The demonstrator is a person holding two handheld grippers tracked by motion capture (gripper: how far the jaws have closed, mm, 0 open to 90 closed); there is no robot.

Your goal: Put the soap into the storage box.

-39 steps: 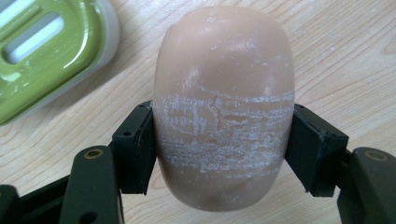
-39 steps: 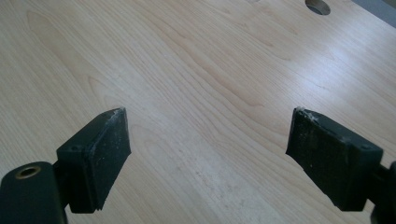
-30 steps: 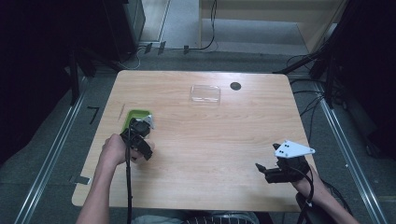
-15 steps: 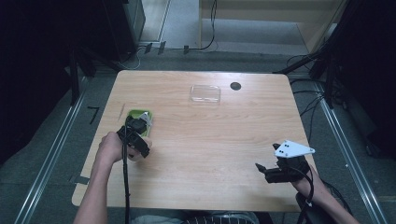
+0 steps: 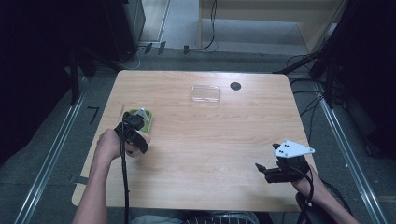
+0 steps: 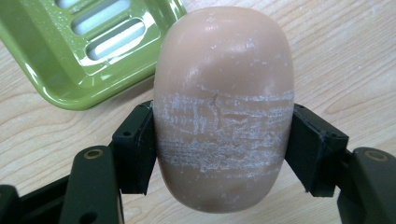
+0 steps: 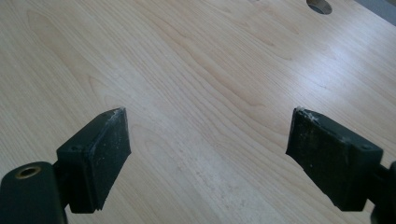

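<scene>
Soap (image 6: 223, 107) sat pinched between the jaws of the left gripper (image 5: 133, 132), its long axis running straight out along the gripper's line, both pads pressed against its flanks. Just beyond the bar's far end, off to the gripper's left, lay the green soap dish (image 6: 79, 51), slotted floor upward and apart from the soap. Judged from this, the dish was the nearer resting place. The left hand (image 5: 108, 144) held low over the table (image 5: 210, 140). The right gripper (image 5: 280, 170) rested well apart, jaws spread, holding nothing.
</scene>
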